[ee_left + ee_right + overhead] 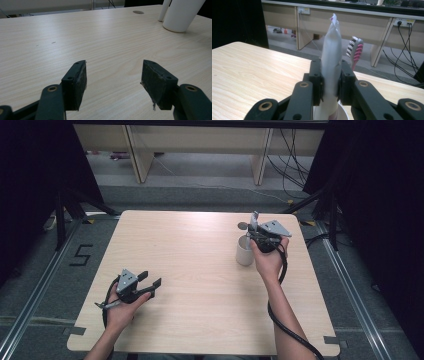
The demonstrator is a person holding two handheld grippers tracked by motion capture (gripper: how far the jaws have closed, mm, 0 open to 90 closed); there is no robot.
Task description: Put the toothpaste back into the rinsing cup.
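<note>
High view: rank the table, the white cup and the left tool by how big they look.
1. Table, by far the largest.
2. Left tool, jaws open, resting on the table.
3. Cup, slightly smaller. It sits farther from the camera than the tool, so the order of these two is unsure.

matt wood-grain table (200,270); smooth white plastic tube (331,57); smooth matt white cup (244,252)

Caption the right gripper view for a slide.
Right claw shut on a white tube over a white cup, toothbrush behind.
</note>
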